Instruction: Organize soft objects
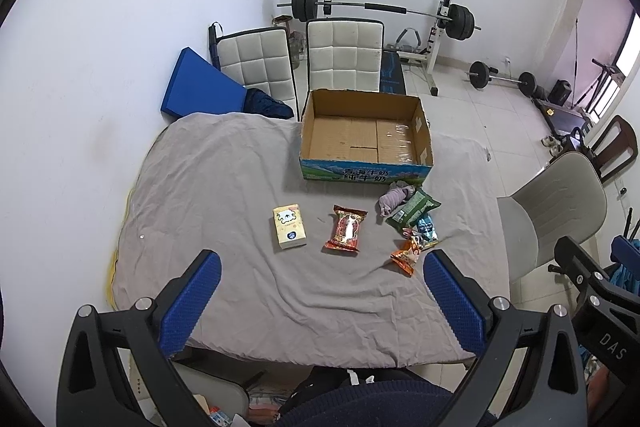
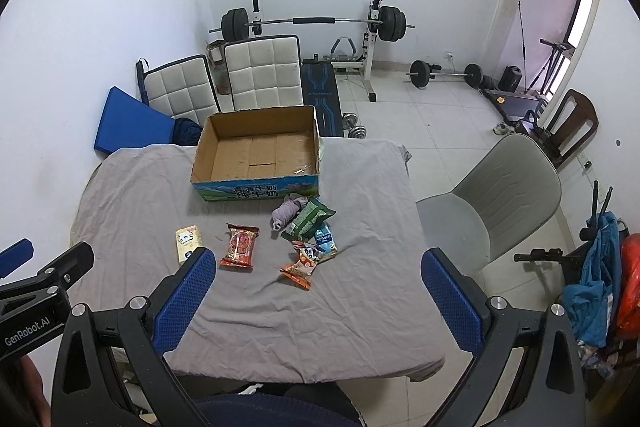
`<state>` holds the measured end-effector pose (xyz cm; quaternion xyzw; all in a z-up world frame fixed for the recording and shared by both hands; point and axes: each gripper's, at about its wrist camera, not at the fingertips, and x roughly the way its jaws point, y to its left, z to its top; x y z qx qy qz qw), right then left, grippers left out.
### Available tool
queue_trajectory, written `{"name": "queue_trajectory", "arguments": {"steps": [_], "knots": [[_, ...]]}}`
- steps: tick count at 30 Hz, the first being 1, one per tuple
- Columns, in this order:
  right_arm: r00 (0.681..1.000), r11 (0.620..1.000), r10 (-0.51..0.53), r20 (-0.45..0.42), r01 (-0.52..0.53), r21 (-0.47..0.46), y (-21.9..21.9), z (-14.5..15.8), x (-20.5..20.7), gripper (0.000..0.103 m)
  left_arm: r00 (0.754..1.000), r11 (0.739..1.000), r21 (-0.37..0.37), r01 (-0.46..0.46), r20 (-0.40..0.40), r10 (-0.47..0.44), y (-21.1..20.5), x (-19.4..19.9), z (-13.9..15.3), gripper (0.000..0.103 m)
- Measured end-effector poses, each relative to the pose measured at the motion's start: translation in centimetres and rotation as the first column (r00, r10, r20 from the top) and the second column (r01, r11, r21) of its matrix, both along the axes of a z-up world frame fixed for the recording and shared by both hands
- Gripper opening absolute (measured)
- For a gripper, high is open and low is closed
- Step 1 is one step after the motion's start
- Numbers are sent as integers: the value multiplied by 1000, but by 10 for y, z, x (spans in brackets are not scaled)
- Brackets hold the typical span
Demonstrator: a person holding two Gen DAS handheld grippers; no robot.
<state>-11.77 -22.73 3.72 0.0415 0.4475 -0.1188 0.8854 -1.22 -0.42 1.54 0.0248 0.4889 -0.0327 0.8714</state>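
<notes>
Both grippers are hanging spread wide above the near edge of the table, neither one grasping anything: the left gripper (image 1: 322, 267) is sitting with its blue pads far apart, and the right gripper (image 2: 318, 267) is doing the same beside it.

Judging from the layout, the task is hardly beginning. At twelve o'clock from the left gripper, the cardboard box (image 1: 366, 135) is standing open on the grey cloth (image 1: 224, 179) with nothing showing inside it. Every soft item is lying outside the box. The tissue pack (image 1: 289, 227) is resting at about eleven o'clock, well apart from the box, and the red snack bag (image 1: 345, 230) is lying just beside it toward twelve. Around one o'clock a loose cluster is crowding together: a rolled purple cloth (image 1: 394, 199) touching the box front, a green packet (image 1: 414, 209) overlapping it, a blue packet (image 1: 427, 227) under the green one, and an orange packet (image 1: 408, 255) nearest the grippers.

Six items are therefore waiting to be gathered, presumably into the box, with none placed so far.
</notes>
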Motion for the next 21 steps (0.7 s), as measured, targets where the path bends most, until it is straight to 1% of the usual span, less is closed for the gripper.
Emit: {"name": "queue_trajectory", "arguments": {"steps": [21], "knots": [[1000, 1000, 2, 9, -2, 5, 1, -1, 4, 103, 1000, 1000, -6, 0, 5, 0, 3, 2, 0, 103]]}}
